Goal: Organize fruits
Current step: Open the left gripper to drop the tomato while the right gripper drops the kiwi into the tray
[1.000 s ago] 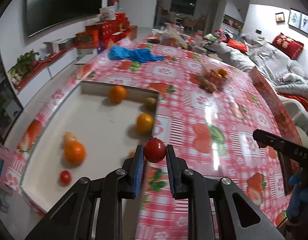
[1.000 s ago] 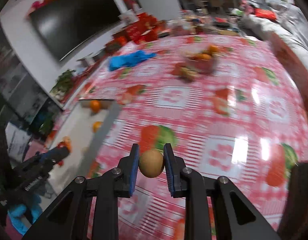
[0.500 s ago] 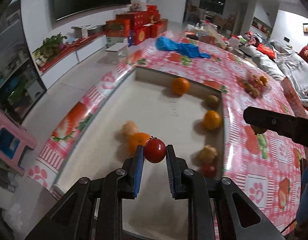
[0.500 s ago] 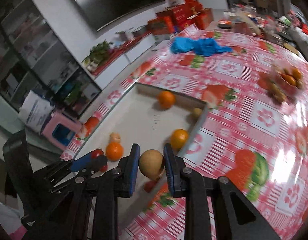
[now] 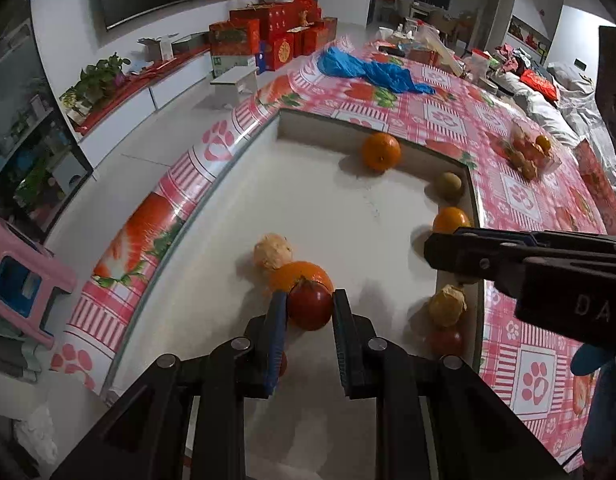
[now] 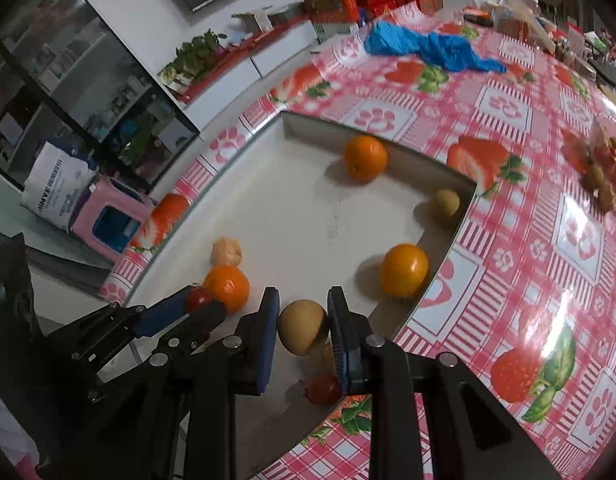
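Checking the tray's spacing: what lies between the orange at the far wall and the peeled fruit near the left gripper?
Nothing: in both wrist views that stretch of tray floor between orange and peeled fruit is bare.

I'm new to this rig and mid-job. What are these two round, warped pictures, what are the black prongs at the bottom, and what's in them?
Each picture comes from a fisheye camera on a hand-held gripper, looking along its two fingers. The left gripper is shut on a red tomato. The right gripper has a tan round fruit between its jaws, which have just been opening. Both are above a shallow white tray set in the pink patterned tablecloth, holding oranges and other fruit.
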A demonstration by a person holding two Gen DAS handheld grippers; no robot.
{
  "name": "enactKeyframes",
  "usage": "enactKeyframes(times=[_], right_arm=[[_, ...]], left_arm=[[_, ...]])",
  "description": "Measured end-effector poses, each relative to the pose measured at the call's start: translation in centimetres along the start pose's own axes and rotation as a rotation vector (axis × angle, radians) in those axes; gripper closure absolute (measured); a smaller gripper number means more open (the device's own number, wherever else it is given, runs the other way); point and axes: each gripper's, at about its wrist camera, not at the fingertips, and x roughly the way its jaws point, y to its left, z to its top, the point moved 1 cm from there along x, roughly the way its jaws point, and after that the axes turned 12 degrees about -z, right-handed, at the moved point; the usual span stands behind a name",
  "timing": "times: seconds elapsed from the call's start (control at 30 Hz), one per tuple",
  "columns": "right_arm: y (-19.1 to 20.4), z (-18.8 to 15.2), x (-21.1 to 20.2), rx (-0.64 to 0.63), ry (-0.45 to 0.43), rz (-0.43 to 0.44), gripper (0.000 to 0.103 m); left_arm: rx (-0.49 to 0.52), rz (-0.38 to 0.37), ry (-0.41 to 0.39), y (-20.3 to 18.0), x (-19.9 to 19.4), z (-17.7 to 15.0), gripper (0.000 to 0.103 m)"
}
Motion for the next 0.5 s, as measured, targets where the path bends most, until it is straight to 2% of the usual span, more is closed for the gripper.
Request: enactKeyframes(times=[0.03,0.07,0.1,0.13,0.17,0.2,0.23,0.3,0.5], right_arm=[[-0.1,0.0,0.1,0.004,0.006,-0.001,0.063],[-0.1,-0.1,0.1,0.006,0.009,-0.003,0.048],[-0.2,-0.2,0.1,0.005,0.010,-0.009,0.040],[-0.2,-0.1,0.0,0.003,0.005,-0.015,0.032],[-0.1,-0.1,-0.2,-0.003,0.000,-0.023,0.031],[0.0,-0.1,-0.4,-0.009,-0.003,-0.025,0.031],[0.0,-0.1,-0.6,-0.014,-0.007,-0.025,0.027],[0.0,-0.2,-1.0,-0.018,-0.015,-0.033,0.023],[-0.1,-0.3,-1.6,-0.034,-0.012,-0.064,0.021]], left_arm=[[0.001,0.005,0.003,0.0,0.1,-0.1,0.079],[0.004,0.013,0.001,-0.1,0.1,-0.2,0.079],[0.008,0.017,0.002,-0.1,0.1,-0.2,0.079],[0.009,0.017,0.003,-0.2,0.1,-0.2,0.073],[0.006,0.013,0.004,-0.1,0.1,-0.3,0.063],[-0.002,0.011,-0.003,-0.1,0.0,-0.3,0.031],[-0.008,0.018,-0.024,0.0,-0.3,-0.4,0.015],[0.000,0.025,-0.061,-0.2,-0.8,-0.3,0.015],[0.027,0.015,-0.038,-1.0,-0.9,-0.3,0.015]])
